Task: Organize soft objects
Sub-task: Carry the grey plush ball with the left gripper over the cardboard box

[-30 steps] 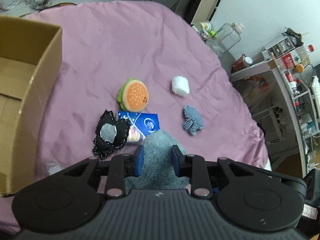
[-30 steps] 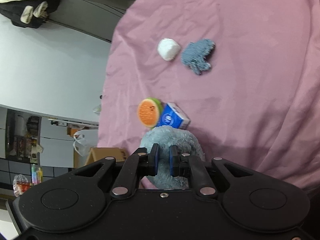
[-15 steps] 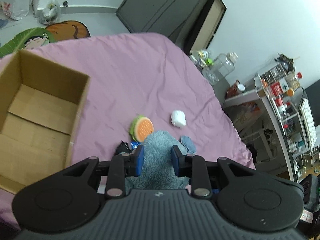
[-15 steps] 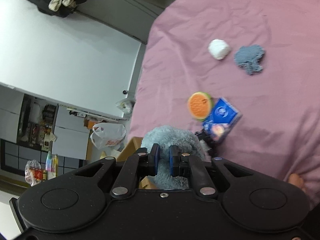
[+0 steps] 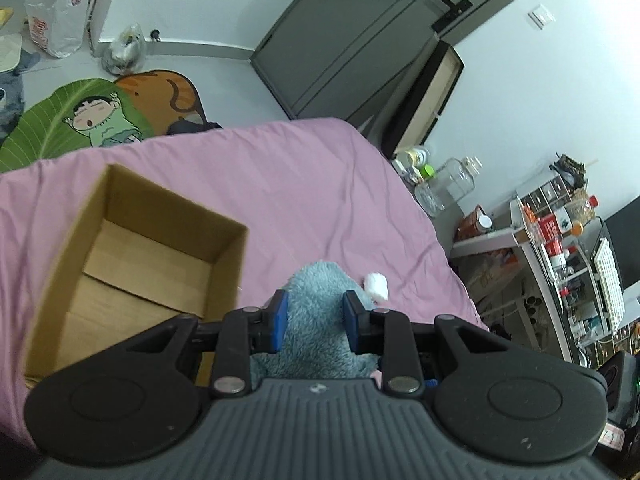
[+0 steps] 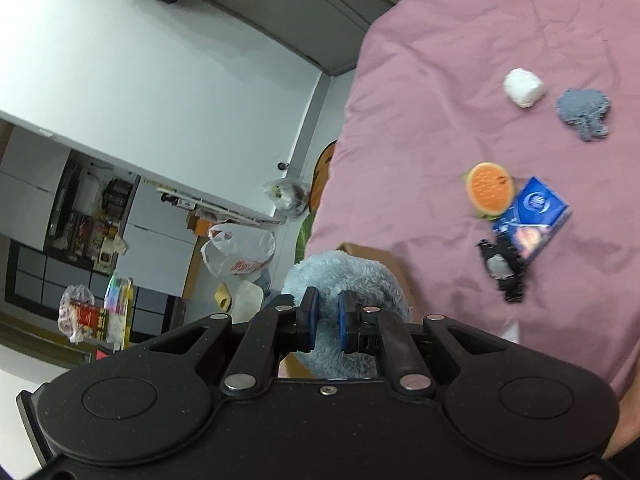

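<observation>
Left hand-held gripper (image 5: 313, 322): black body with blue pads, closed on a fluffy blue-grey plush (image 5: 316, 312) that fills the gap between the pads and bulges above them. Right hand-held gripper (image 6: 324, 320): pads drawn close together, pinching a fold of the same plush (image 6: 360, 280), which swells out round and pale blue beyond the fingertips. The plush is thus held by both hand-held grippers at once, lifted clear above the bed.

Bed (image 5: 280, 184): covered by a creased pink sheet and carrying all the other items.

Cardboard box (image 5: 136, 256): open-topped, standing on the sheet to the left of the held plush in the left wrist view; its brown floor flaps show. In the right wrist view only a corner of it shows behind the plush.

Blue packet (image 6: 534, 216): flat, with a round white emblem, lying on the sheet touching the burger toy.

Black pouch (image 6: 502, 270): dark, with a grey patch, just beside the lower end of the blue packet; blurred, so its detail cannot be read.

Burger toy (image 6: 490, 189): round, orange face with a green rim, at the upper left edge of the blue packet.

Grey knitted piece (image 6: 584, 114): lying apart from the packet group, near the white ball.

White ball (image 6: 523, 88): small soft lump, just left of the grey knitted piece; in the left wrist view it (image 5: 376, 285) shows just right of the plush.
</observation>
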`<state>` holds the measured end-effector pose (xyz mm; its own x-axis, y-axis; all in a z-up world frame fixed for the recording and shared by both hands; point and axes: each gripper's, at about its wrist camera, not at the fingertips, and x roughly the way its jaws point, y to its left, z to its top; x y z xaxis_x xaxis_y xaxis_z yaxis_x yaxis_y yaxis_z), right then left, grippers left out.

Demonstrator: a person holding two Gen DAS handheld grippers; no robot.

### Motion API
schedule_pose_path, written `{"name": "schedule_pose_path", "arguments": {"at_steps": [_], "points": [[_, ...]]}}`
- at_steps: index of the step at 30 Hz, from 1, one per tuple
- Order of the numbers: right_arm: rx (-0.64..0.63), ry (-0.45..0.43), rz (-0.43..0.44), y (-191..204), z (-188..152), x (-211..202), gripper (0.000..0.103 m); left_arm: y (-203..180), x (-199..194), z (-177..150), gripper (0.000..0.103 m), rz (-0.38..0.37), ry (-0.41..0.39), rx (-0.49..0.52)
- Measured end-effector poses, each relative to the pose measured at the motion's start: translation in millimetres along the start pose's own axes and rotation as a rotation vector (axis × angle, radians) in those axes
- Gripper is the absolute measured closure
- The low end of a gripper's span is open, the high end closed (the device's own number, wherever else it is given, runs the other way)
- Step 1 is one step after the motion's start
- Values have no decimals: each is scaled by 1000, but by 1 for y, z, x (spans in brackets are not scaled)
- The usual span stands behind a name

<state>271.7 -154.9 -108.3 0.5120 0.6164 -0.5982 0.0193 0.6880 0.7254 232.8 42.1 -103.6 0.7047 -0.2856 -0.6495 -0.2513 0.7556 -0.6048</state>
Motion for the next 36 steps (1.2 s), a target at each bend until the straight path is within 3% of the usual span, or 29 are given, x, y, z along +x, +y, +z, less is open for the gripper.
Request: {"name": "schedule_pose_path", "arguments": {"at_steps": [20,36], "points": [[-73,79,-2,54,-27,62,92,70,-23,33,75,43,-37,-65],[-27,139,-35,48,-27,120,88,116,11,56,75,103,0,-129]]}}
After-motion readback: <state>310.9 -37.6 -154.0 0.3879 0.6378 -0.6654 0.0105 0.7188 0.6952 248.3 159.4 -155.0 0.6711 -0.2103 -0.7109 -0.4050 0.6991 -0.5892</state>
